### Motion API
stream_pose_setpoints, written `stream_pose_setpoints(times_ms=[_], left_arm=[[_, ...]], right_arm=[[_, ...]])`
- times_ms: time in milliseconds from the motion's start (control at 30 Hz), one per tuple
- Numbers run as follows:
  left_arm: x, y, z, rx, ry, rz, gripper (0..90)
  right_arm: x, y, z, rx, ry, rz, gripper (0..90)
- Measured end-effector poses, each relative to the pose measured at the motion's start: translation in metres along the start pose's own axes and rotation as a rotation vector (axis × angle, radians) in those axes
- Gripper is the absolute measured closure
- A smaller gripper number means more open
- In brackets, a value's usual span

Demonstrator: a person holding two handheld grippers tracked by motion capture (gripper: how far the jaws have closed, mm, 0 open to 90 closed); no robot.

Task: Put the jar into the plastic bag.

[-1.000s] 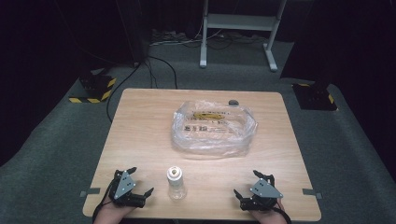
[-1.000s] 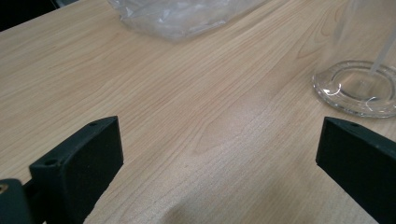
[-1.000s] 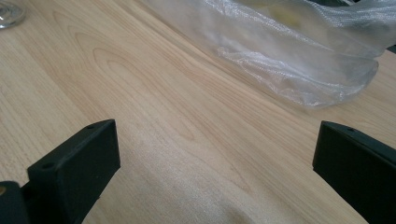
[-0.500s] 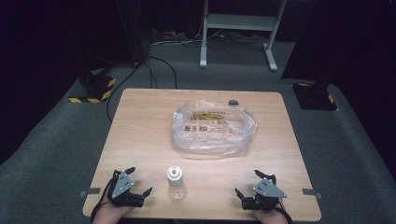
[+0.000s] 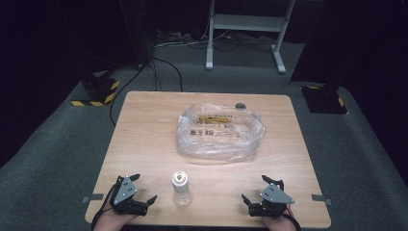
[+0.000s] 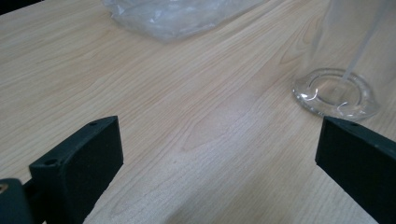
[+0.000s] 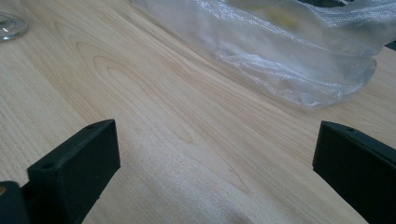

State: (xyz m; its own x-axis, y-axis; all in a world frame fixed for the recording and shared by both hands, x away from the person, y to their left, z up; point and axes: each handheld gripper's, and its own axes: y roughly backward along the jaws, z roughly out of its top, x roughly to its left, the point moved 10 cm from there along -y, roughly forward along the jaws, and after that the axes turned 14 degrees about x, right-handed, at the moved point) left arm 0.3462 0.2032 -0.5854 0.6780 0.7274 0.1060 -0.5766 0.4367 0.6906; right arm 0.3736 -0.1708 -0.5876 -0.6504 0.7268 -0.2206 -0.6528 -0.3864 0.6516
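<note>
Clear glass bottle (image 5: 181, 188) upright between left gripper (image 5: 143, 190) and right gripper (image 5: 256, 190), jaws spread, crumpled printed plastic bag (image 5: 219, 131) mid-counter (image 5: 144, 134)

A wooden tabletop (image 5: 144, 139) is set on grey carpet (image 5: 53, 159). A white metal stand (image 5: 245, 29) and black cables (image 5: 163, 72) are seen at upper centre, against darkness.

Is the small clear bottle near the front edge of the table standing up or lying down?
Upright. The small clear plastic bottle stands on its round base on the wooden table, top facing up; contents cannot be told.
</note>
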Motion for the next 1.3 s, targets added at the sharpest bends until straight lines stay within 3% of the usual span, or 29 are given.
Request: stream_pose_setpoints(times_ms=[267,467,600,933,1300], left_arm=[[-0.011,0.007,0.015,-0.039,-0.015,-0.016,1.0],[-0.022,0.011,0.023,-0.057,-0.026,-0.054,1.0],[-0.028,0.019,0.034,-0.104,-0.01,-0.089,1.0],[-0.049,0.033,0.062,-0.172,-0.033,-0.123,0.9],[-0.063,0.037,0.083,-0.205,-0.036,-0.162,0.9]], right_arm=[[0.0,0.0,0.0,0.001,0.004,0.002,0.4],[0.0,0.0,0.0,0.003,0.003,0.003,0.4],[0.001,0.0,0.0,0.004,0.007,0.004,0.4],[0.001,0.0,0.0,0.001,0.007,0.007,0.4],[0.0,0.001,0.0,-0.006,0.002,0.013,0.4]])
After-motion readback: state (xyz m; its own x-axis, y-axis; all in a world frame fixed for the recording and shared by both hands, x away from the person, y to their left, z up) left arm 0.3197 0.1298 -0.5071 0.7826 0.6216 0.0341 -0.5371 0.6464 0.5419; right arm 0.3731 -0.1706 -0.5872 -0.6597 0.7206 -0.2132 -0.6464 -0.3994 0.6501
